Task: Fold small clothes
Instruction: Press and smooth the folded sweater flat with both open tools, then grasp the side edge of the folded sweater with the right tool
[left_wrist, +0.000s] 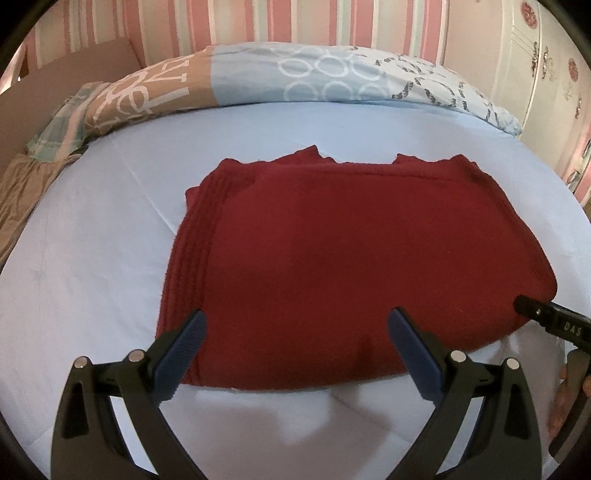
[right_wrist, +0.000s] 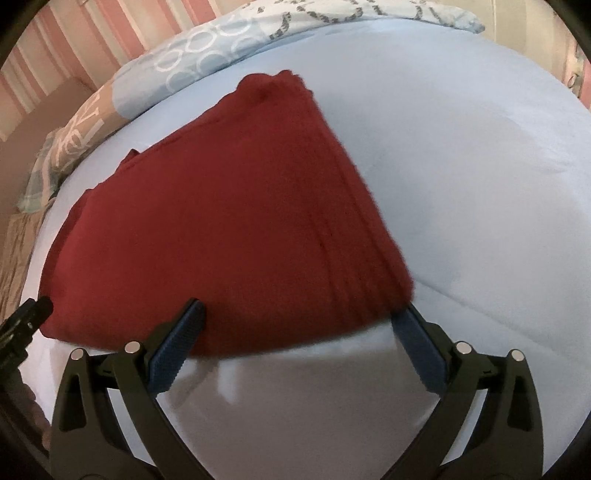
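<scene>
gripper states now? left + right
Left hand-held gripper: open, holding nothing, over the red garment.
Right hand-held gripper: open, holding nothing, at the garment's near edge.

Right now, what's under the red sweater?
The red sweater lies folded on the light blue bedsheet, which shows all around it. Whatever lies directly beneath the folded layers is covered. Both grippers, left and right, are open at its near edge.

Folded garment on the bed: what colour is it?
Dark red garment, plain, clearest in the left wrist view.
</scene>
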